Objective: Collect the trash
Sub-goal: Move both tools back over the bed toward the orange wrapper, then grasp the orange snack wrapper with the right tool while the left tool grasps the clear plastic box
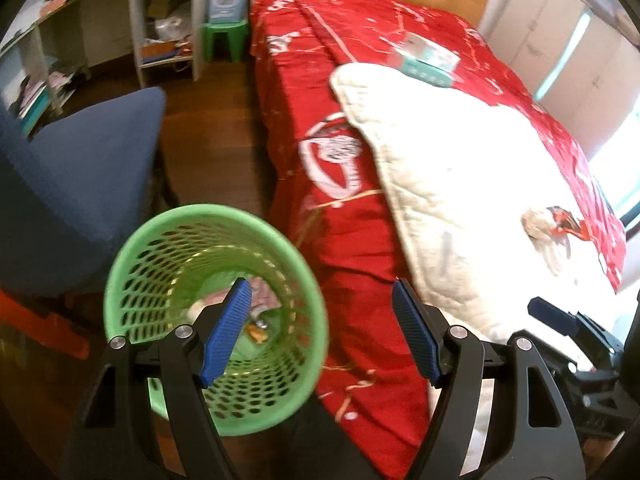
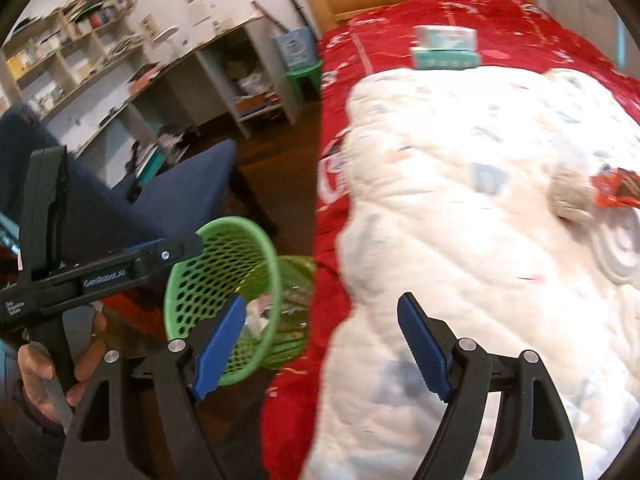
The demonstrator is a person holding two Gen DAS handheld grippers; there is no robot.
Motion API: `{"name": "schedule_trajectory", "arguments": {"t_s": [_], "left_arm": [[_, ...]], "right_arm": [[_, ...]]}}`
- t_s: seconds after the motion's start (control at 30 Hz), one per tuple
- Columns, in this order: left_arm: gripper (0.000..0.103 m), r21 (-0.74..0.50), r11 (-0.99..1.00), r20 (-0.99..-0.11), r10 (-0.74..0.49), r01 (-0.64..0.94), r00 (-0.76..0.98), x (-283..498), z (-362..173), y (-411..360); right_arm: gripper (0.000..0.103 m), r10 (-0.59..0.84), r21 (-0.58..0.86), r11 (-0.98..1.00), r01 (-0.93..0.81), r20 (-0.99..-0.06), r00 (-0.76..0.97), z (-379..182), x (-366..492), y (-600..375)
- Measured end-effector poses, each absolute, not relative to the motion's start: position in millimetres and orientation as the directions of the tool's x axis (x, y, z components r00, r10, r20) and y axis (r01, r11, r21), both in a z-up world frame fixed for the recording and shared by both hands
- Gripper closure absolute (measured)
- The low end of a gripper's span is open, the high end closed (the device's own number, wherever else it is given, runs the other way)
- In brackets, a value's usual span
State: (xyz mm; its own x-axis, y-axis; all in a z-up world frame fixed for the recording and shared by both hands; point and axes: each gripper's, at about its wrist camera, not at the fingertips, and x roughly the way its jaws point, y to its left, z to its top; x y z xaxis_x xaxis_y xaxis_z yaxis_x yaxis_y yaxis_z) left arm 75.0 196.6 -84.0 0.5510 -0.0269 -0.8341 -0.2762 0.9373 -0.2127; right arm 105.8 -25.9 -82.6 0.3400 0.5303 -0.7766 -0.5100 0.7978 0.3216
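- The left gripper (image 1: 322, 334) has black plastic arms with silver rivets and two ribbed blue pads (image 1: 226, 334); its jaws are spread wide and nothing is between them.
- The right gripper (image 2: 322, 346) is made the same way, with toothed blue pads (image 2: 219, 350); its jaws are also spread wide and they hold nothing.
- A green plastic basket (image 1: 120, 280) stands on the dark wooden floor (image 1: 216, 128), just beside the bed; its round wall is full of small oval holes, like a net.
- Inside the basket lie some pieces of trash (image 1: 260, 312): something pink and white, and a small yellowish piece at the bottom. The picture is blurred there, so I cannot say what they are.
- The bed has a smooth red cover (image 1: 340, 92) with white printed figures, and on it lies a thick white quilt (image 1: 460, 184) with stitched squares.
- On the quilt, well apart from the basket, lies a crumpled beige tissue (image 2: 570, 192), and touching it is a shiny red wrapper (image 2: 614, 190).
- Two teal and white flat boxes (image 2: 446, 48), one on top of the other, rest at the far edge of the quilt.
- A blue fabric chair (image 1: 92, 168) stands near the basket.
- In the right wrist view a hand (image 2: 60, 364) grasps the handle of the left gripper.
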Motion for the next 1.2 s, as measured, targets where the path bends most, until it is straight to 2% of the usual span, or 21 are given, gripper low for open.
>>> {"name": "schedule_trajectory", "arguments": {"t_s": [0.77, 0.97, 1.2], "left_arm": [[0.031, -0.186, 0.982, -0.828, -0.137, -0.035, 0.544, 144, -66, 71], [0.031, -0.175, 0.985, -0.831, -0.147, -0.001, 0.537, 160, -66, 54], [0.031, -0.155, 0.987, -0.832, -0.158, 0.051, 0.531, 189, -66, 29]], "right_arm": [[0.028, 0.332, 0.271, 0.943, -0.191, -0.774, 0.540, -64, 193, -213], [0.037, 0.294, 0.261, 0.955, -0.140, -0.781, 0.551, -70, 226, -236], [0.055, 0.324, 0.314, 0.943, -0.114, -0.778, 0.539, -81, 257, -246]]}}
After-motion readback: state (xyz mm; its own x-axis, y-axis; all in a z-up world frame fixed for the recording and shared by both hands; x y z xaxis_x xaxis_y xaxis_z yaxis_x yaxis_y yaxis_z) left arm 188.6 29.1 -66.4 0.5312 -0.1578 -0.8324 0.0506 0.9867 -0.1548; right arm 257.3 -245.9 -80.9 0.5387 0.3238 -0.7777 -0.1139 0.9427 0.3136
